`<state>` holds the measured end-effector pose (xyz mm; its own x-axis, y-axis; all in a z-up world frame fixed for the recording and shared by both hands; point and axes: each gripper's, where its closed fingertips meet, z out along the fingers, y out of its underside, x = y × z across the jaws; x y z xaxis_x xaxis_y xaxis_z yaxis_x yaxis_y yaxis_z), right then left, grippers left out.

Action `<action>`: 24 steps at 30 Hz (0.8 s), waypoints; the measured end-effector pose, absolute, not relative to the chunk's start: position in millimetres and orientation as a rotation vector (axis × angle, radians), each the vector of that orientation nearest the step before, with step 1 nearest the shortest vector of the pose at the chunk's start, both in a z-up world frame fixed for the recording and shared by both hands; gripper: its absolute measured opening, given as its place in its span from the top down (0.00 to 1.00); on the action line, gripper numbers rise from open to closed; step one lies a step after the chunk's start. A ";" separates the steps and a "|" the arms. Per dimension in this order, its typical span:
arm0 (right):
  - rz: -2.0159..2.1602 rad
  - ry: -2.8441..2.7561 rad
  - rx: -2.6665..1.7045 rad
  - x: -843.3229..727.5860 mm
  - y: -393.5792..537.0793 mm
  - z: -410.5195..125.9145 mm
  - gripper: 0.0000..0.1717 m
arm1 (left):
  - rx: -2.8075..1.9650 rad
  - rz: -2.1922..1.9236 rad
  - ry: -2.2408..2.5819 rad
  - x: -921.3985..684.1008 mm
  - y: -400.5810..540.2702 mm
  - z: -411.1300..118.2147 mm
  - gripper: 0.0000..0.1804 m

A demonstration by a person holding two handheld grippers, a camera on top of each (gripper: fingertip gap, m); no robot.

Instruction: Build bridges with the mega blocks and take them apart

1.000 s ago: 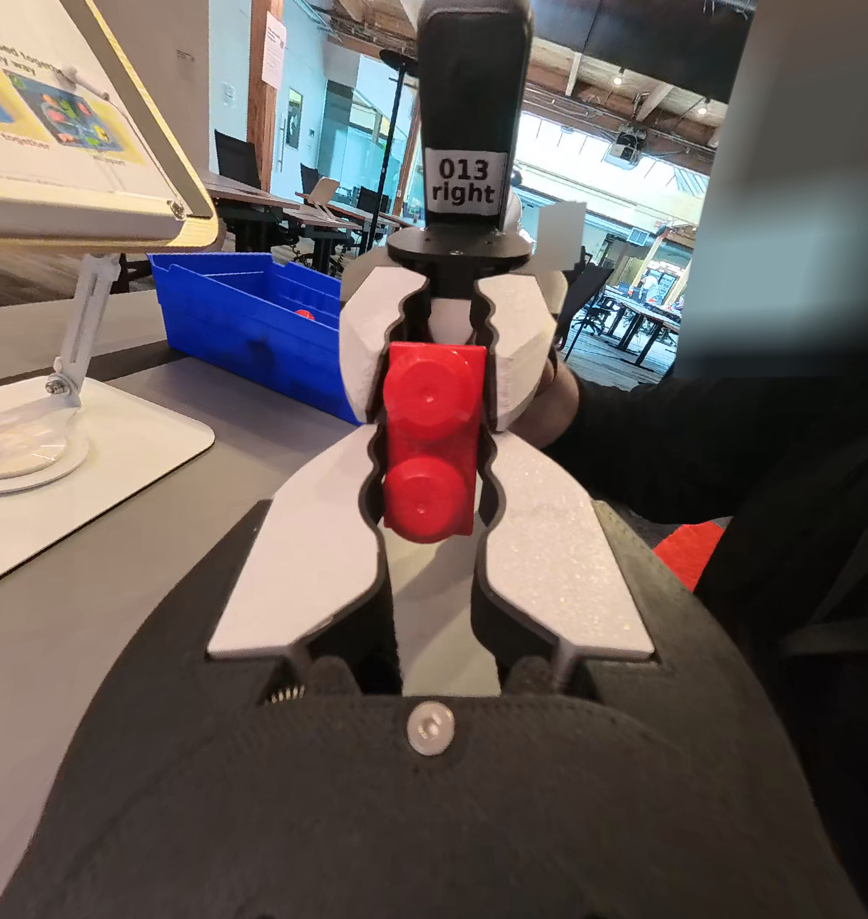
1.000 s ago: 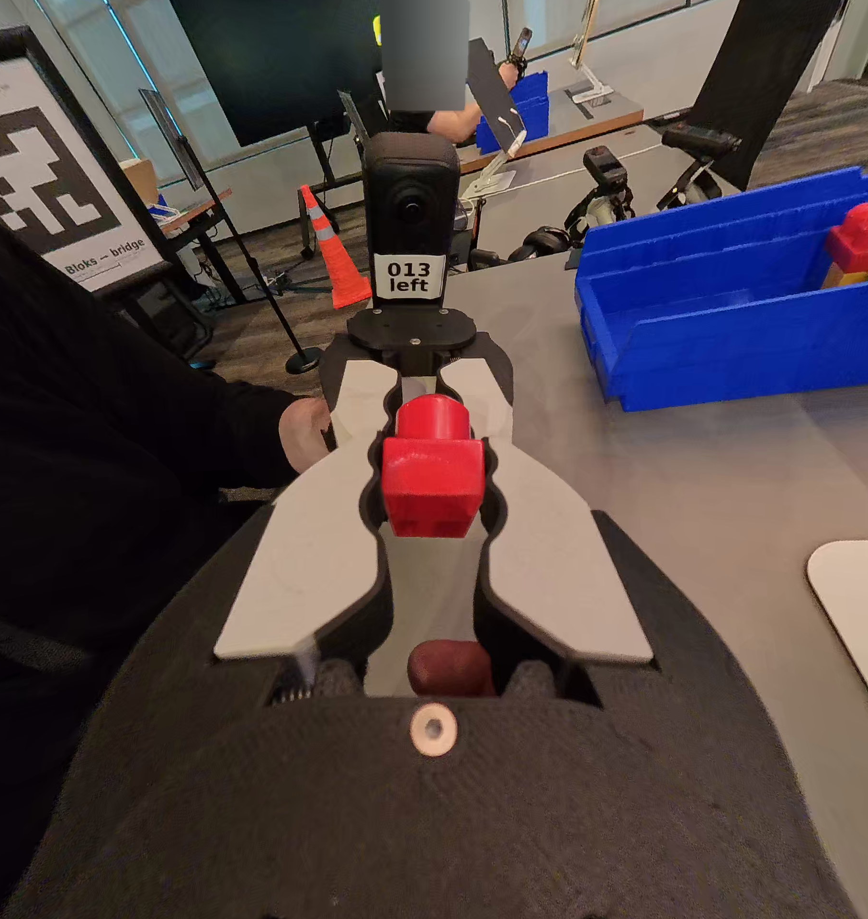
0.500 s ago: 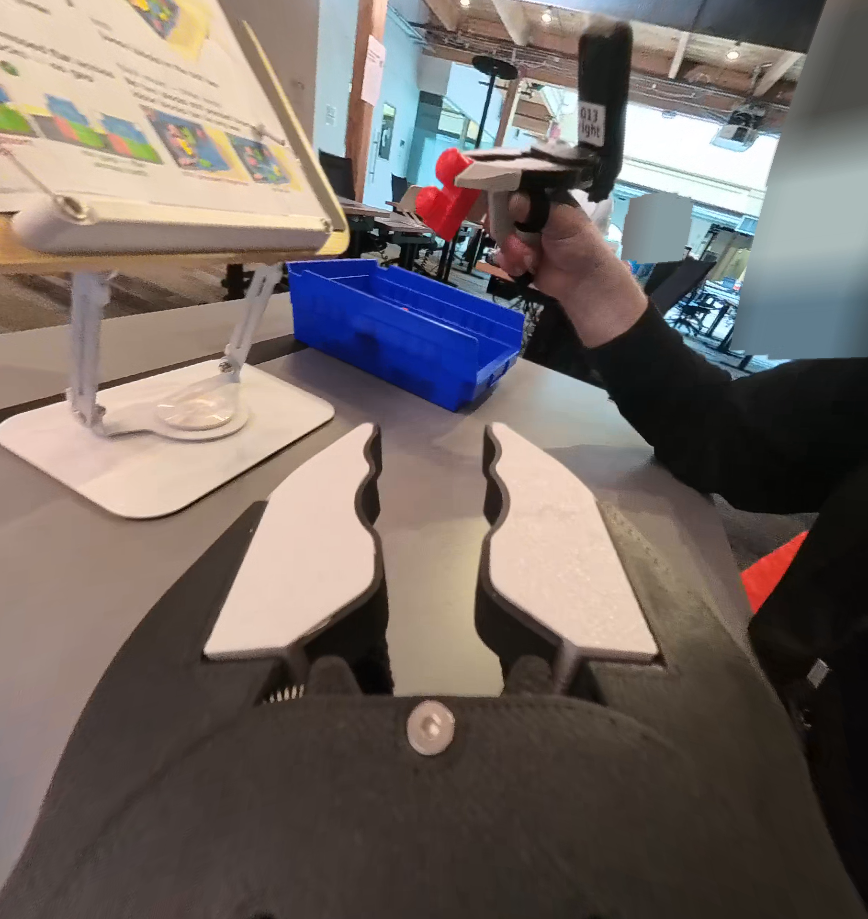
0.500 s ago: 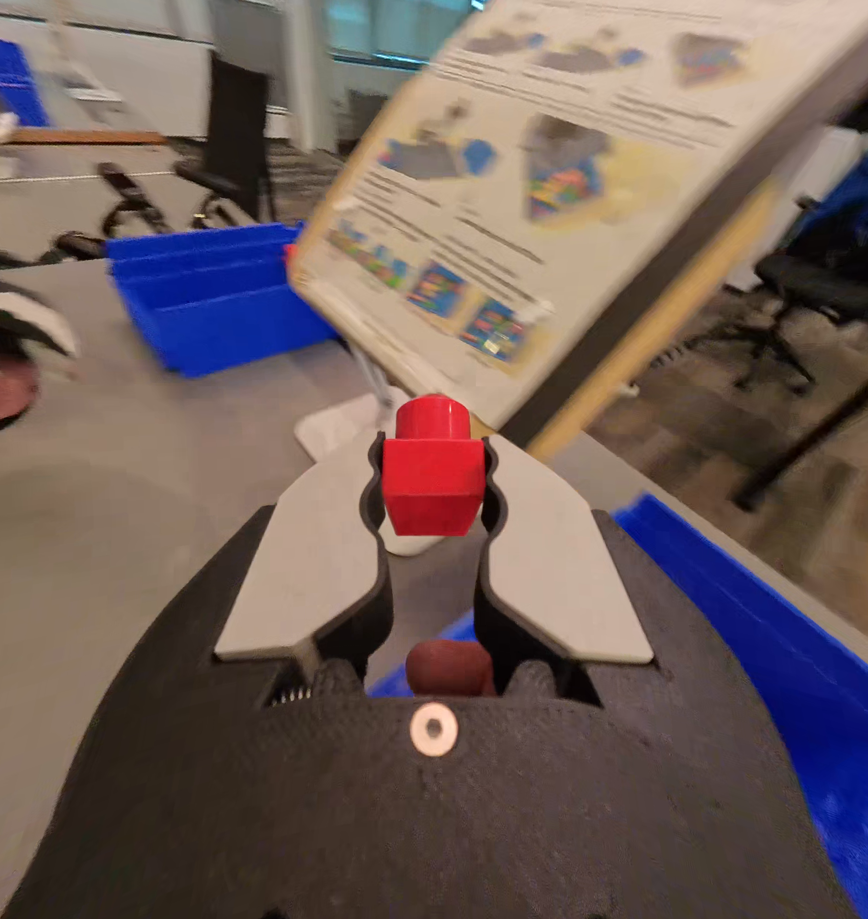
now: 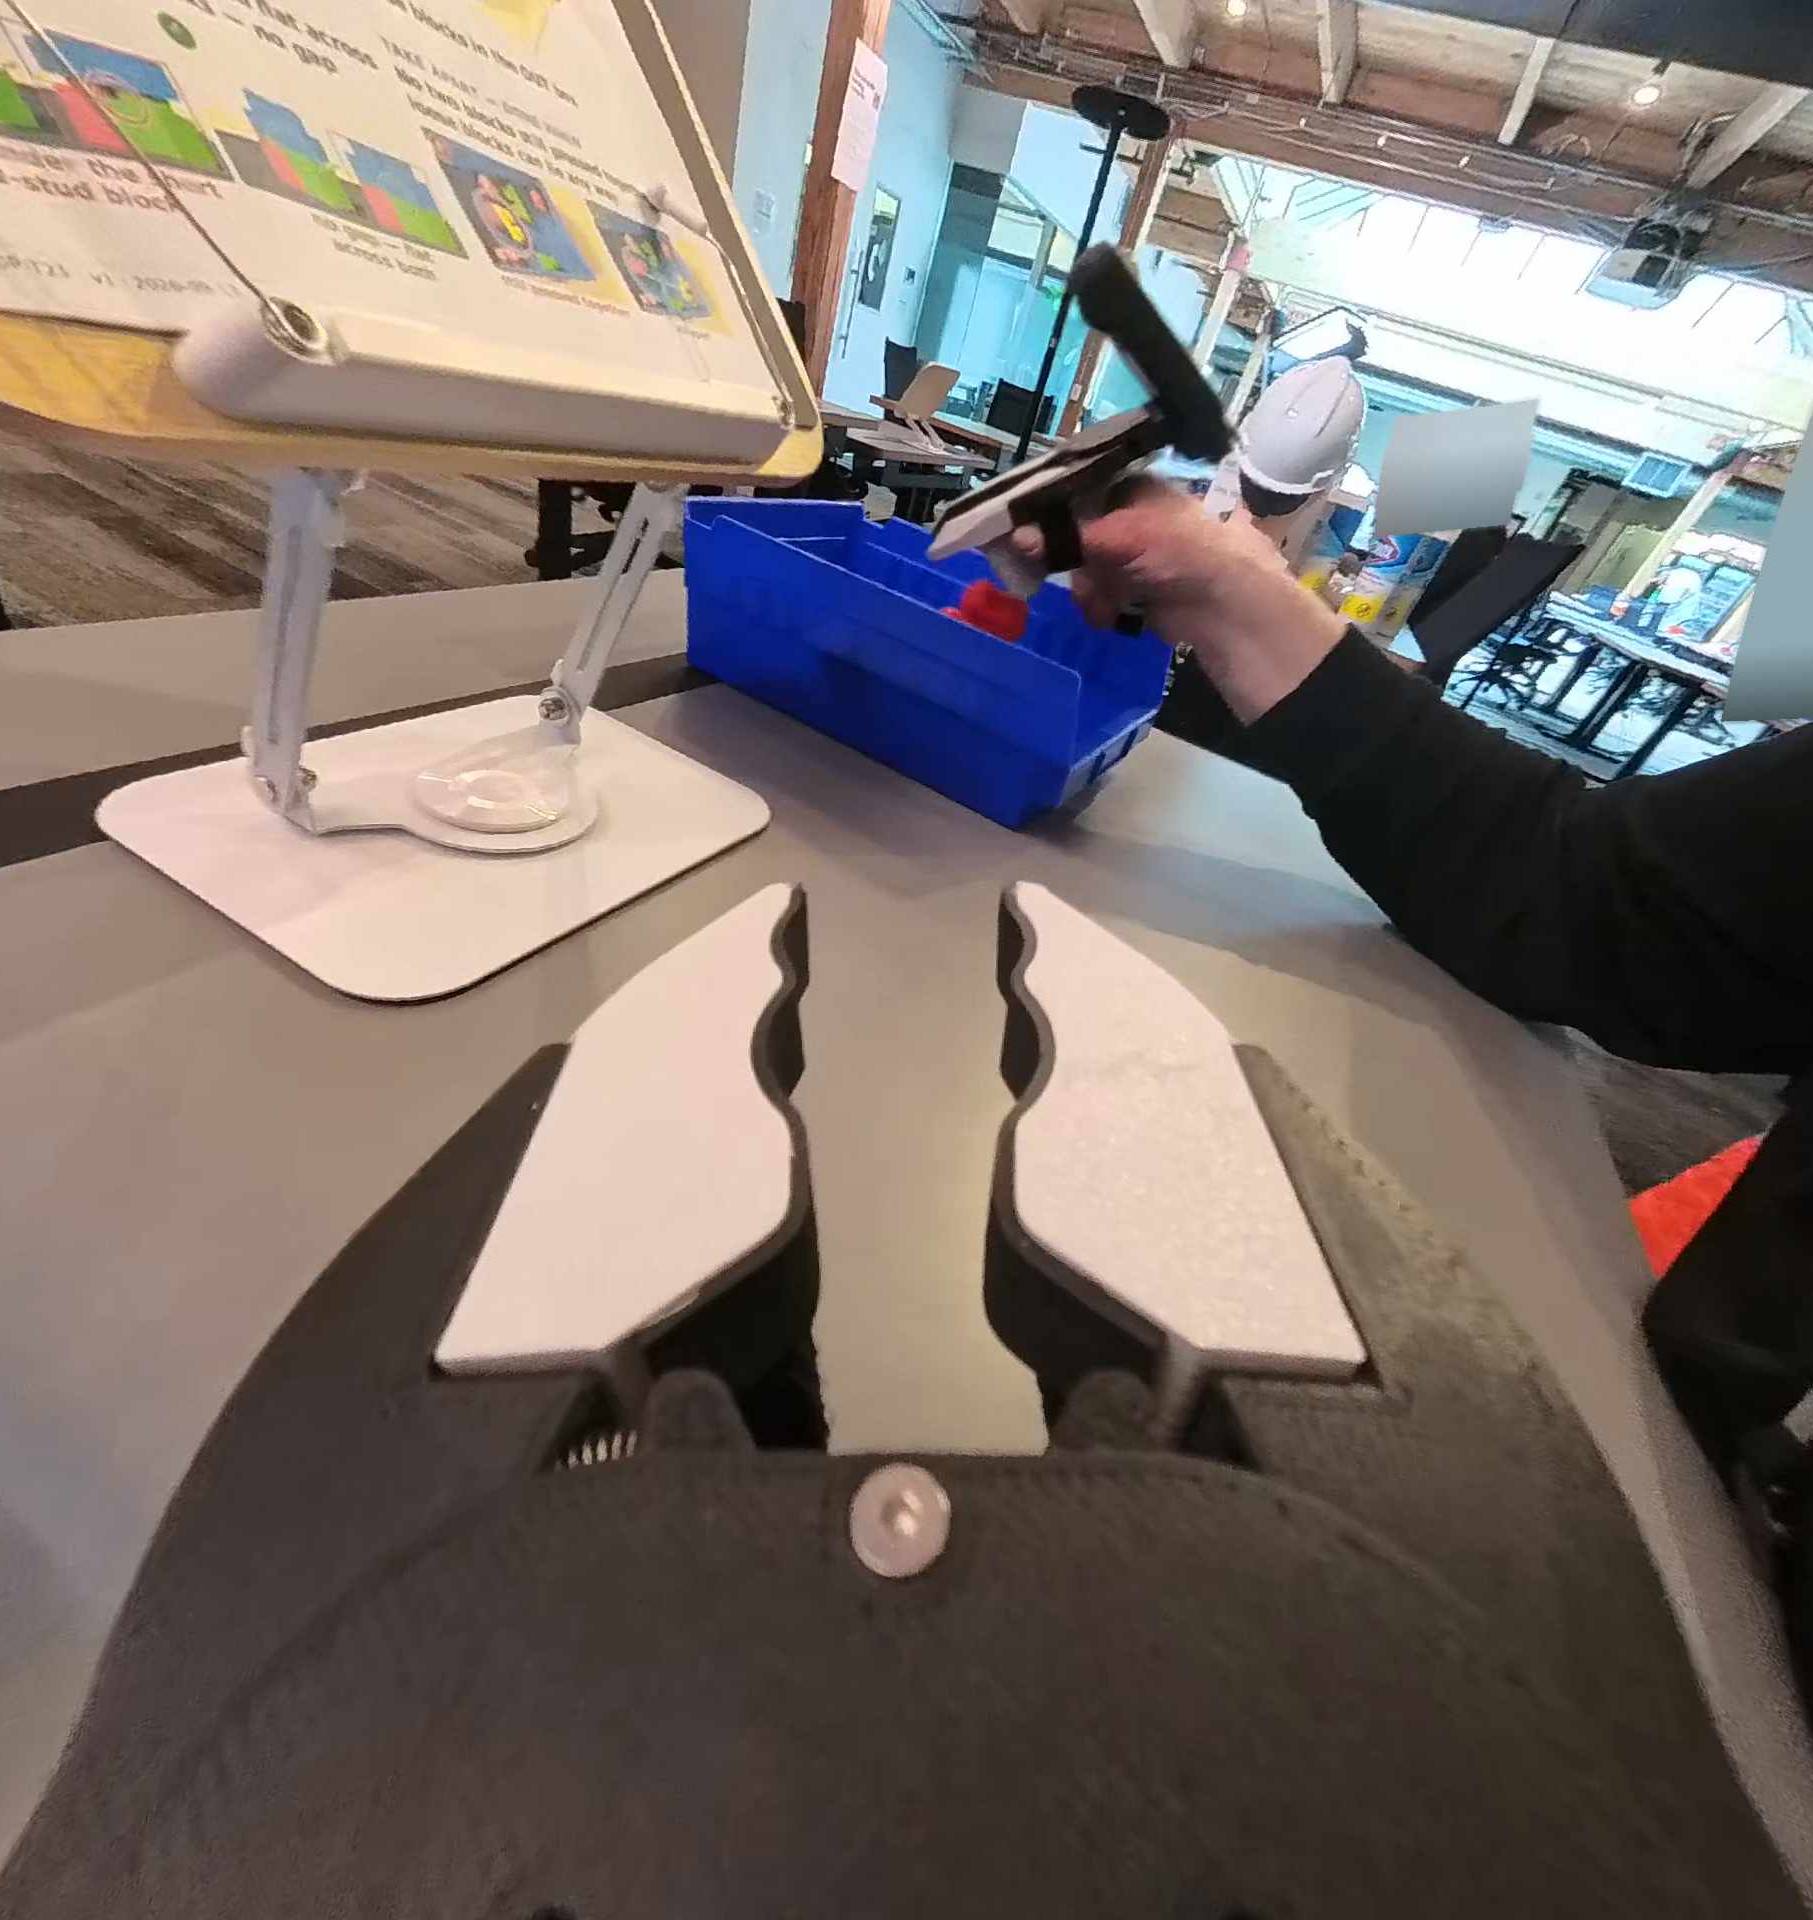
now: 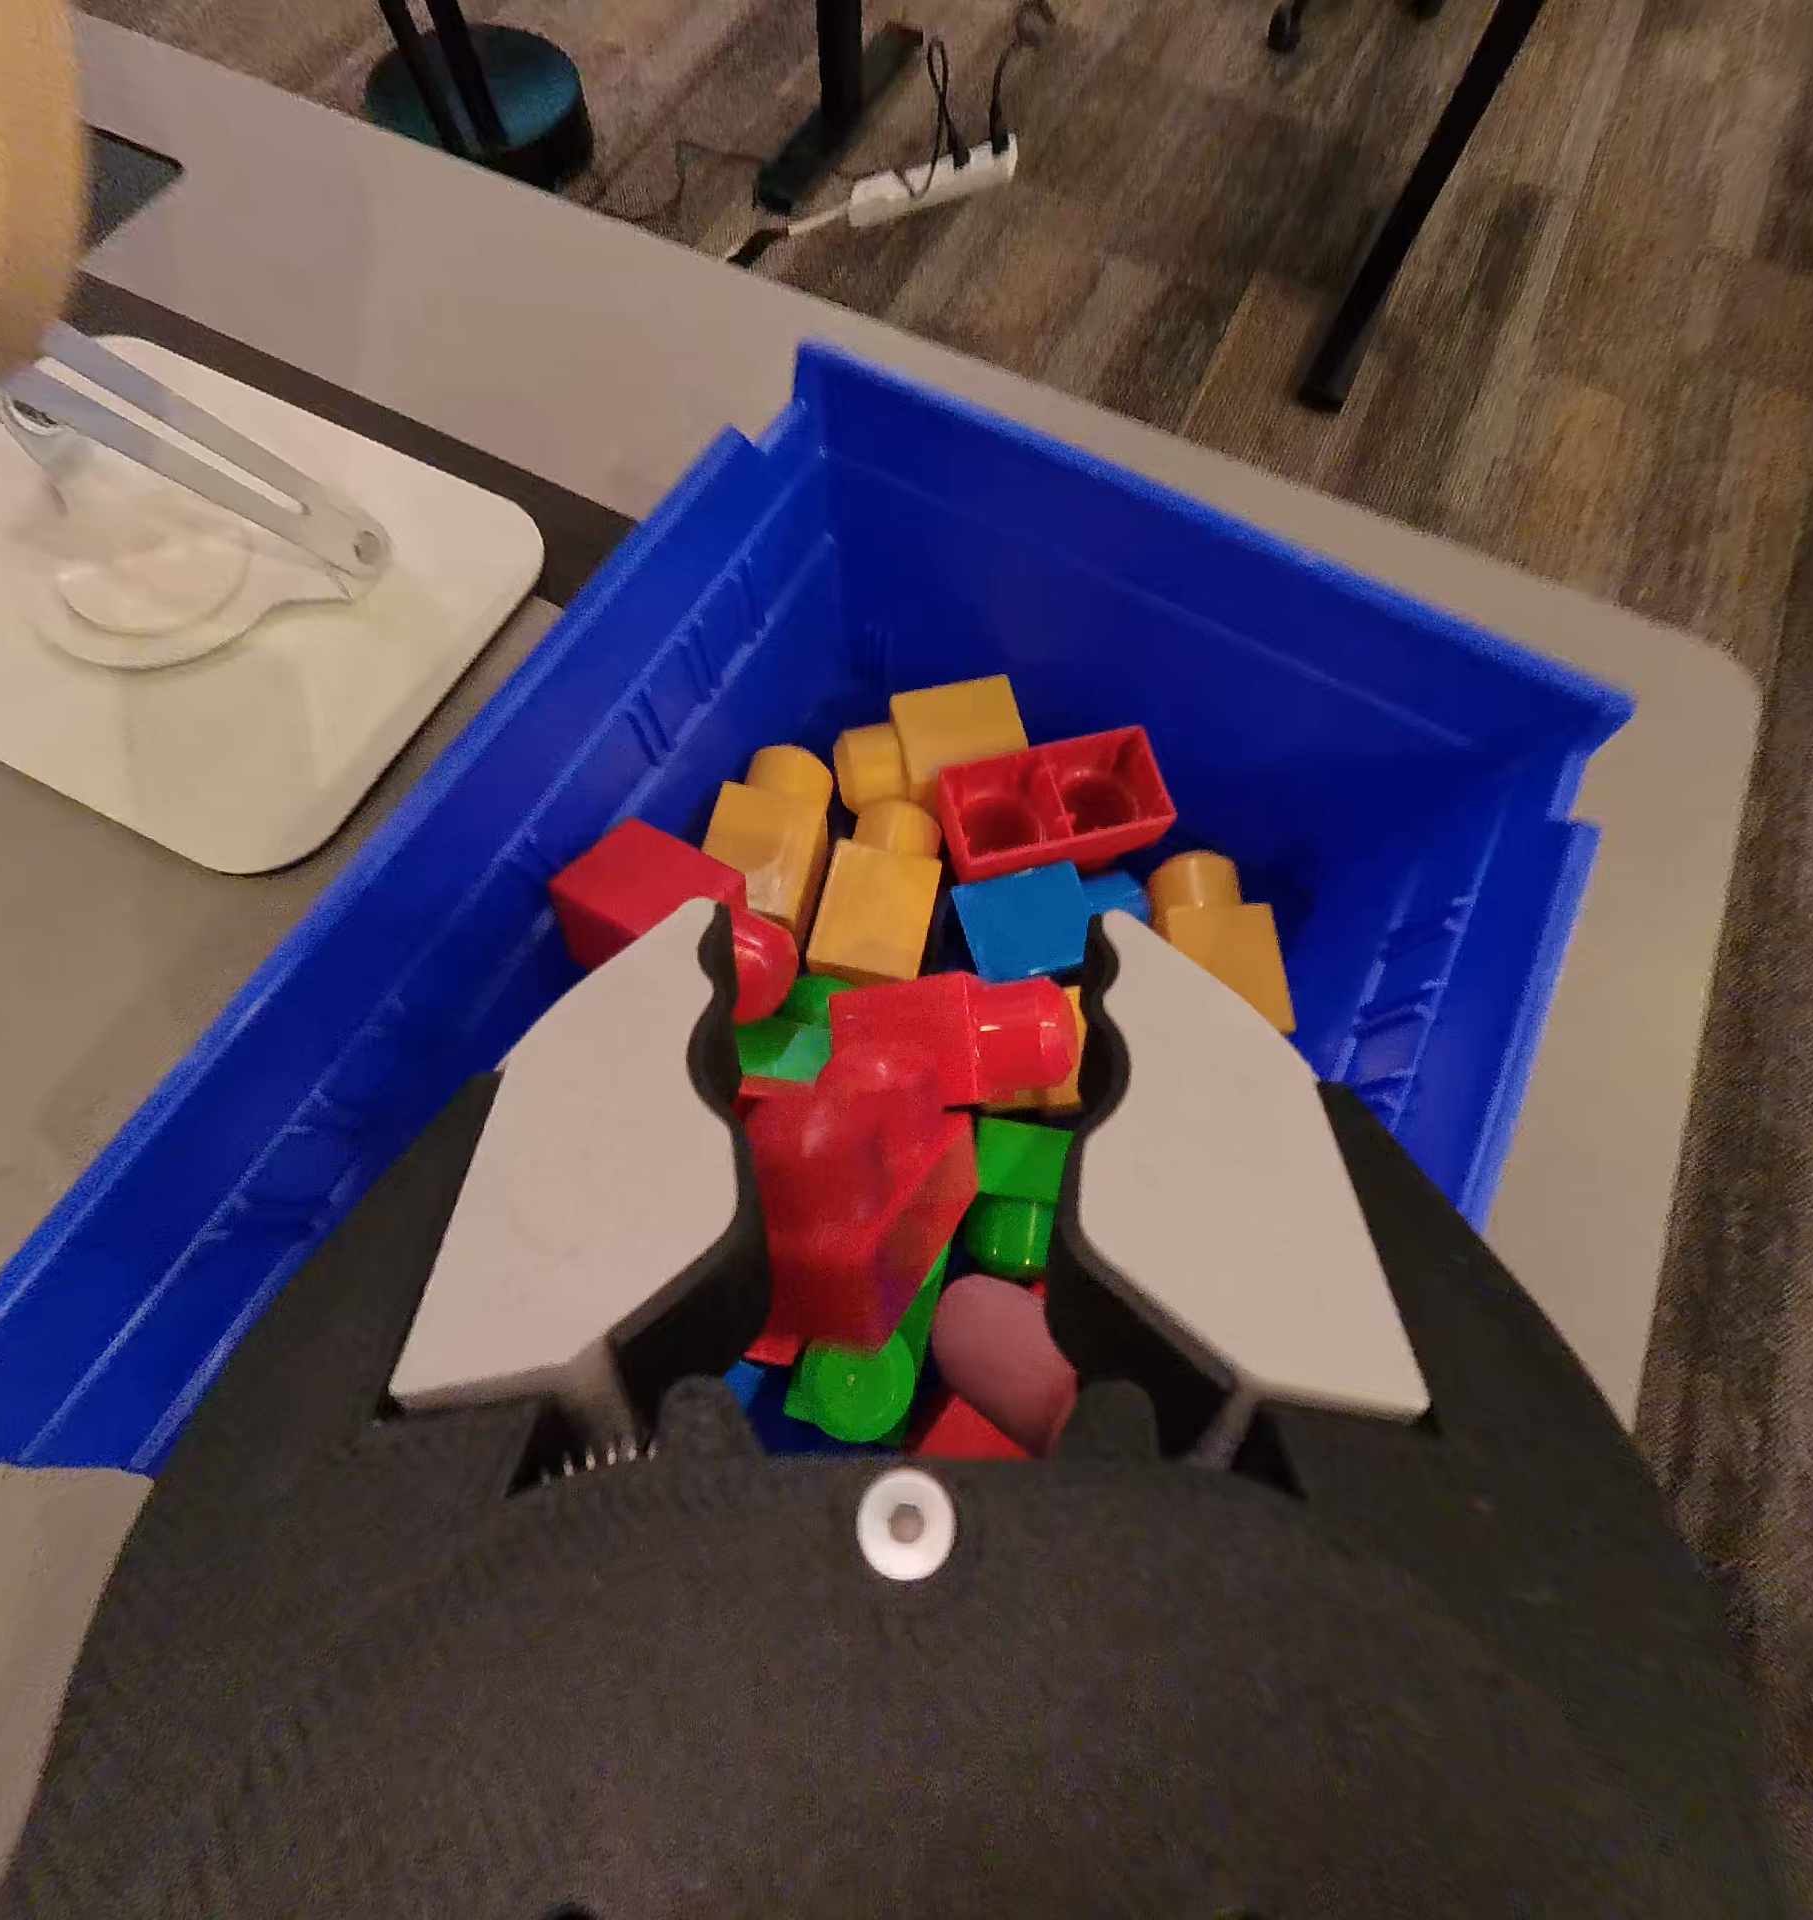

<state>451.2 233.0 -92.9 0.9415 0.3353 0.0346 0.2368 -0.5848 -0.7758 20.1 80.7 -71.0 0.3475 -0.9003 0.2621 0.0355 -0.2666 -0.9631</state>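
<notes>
1. The right gripper (image 6: 902,1023) hangs over the blue bin (image 6: 1245,644), its fingers spread wide. A red block (image 6: 943,1039) sits between them, blurred, with a gap on each side, so nothing is pressed against it; I judge it freed and dropping onto the pile.

2. In the left wrist view the same gripper (image 5: 995,551) shows at about 1 o'clock, tipped down over the bin (image 5: 881,665), with a red block (image 5: 990,613) just under its tips, inside the bin rim.

3. The left gripper (image 5: 902,914) hovers low over the grey table (image 5: 102,1091), its fingers parted with only bare tabletop between them. It holds nothing.

4. The mega blocks (image 6: 881,894) lie loose in the bin: yellow ones towards 12 o'clock of the heap, a red two-stud block (image 6: 1058,805) upside down at about 1 o'clock, a blue one beside it, green ones towards 6 o'clock.

5. No bridge stands on the table in either view. The only other thing on it is the white stand (image 5: 434,831) carrying the instruction sheet (image 5: 362,177), at 10 to 11 o'clock from the left gripper.

6. My reading: this is the take-apart end of a round, with separated pieces going back to the bin. Whether any blocks in the heap are still joined I cannot tell.

7. What seems left: either the task is finished, or a new bridge must be started from the bin with both grippers empty.
</notes>
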 end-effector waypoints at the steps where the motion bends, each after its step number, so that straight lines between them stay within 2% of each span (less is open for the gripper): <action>1: 0.126 -0.411 -2.194 449.5 232.0 -85.1 0.63 | -1.560 -1.098 0.804 16.2 82.6 -69.1 0.81; 8: 0.094 -0.534 -2.038 412.3 214.1 -33.9 0.68 | -1.568 -0.775 0.809 -46.0 118.8 -40.3 0.80; 14: 0.170 -0.732 -1.839 329.5 186.7 -3.5 0.75 | -1.668 -0.282 0.977 -126.2 210.3 -24.9 0.74; 19: 0.282 -0.903 -1.740 254.4 160.2 -15.6 0.79 | -1.803 0.041 1.267 -176.3 300.7 -46.5 0.68; 24: 0.406 -1.032 -1.683 192.6 133.5 -45.8 0.82 | -1.893 0.262 1.637 -195.7 356.7 -97.6 0.63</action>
<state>192.6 133.5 -45.8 0.5672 0.7931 0.2218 0.4293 -0.0549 -0.9015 -195.7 356.7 -97.6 0.2135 -0.8252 -0.5229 -0.9473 -0.0440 -0.3173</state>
